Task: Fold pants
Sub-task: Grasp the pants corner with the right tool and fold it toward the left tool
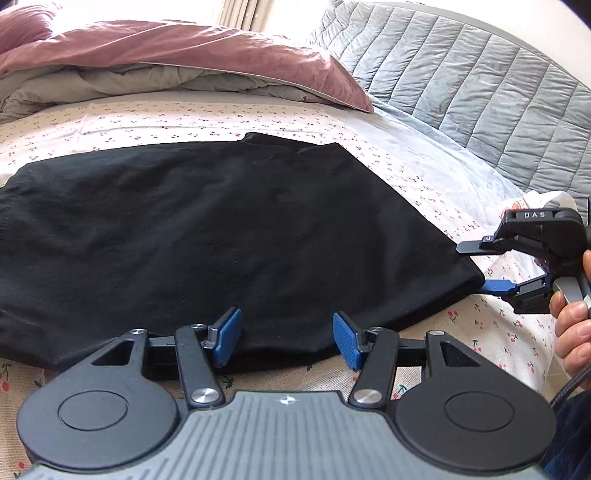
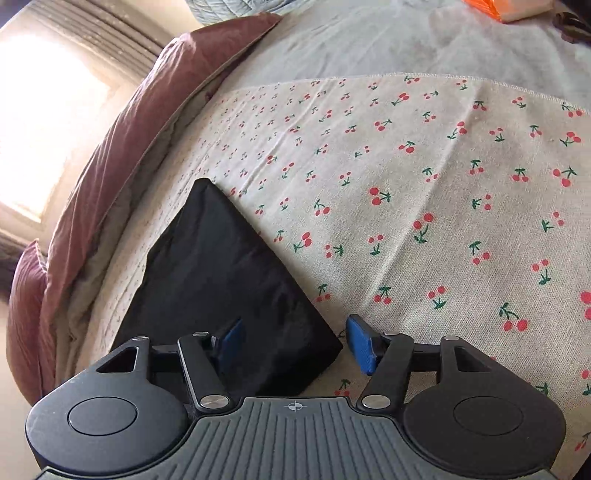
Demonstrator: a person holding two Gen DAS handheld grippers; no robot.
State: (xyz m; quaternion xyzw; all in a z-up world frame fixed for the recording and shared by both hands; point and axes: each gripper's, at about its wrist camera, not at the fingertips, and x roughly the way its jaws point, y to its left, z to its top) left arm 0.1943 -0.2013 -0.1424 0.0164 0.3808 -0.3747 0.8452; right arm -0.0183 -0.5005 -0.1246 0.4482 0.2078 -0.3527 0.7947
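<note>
The black pants (image 1: 207, 221) lie flat and folded on the cherry-print sheet (image 1: 461, 325). My left gripper (image 1: 286, 338) is open, its blue pads (image 1: 229, 334) over the near edge of the pants. My right gripper (image 1: 474, 266) shows at the right of the left wrist view, open, its fingers astride the right corner of the pants. In the right wrist view the right gripper (image 2: 295, 343) is open around the near corner of the pants (image 2: 221, 280), with its left pad (image 2: 231, 339) over the fabric and its right pad over the sheet (image 2: 424, 184).
A mauve and grey duvet (image 1: 166, 62) is heaped behind the pants. A quilted grey-blue cover (image 1: 480, 85) lies at the back right. An orange object (image 2: 498, 7) sits at the far top edge of the right wrist view.
</note>
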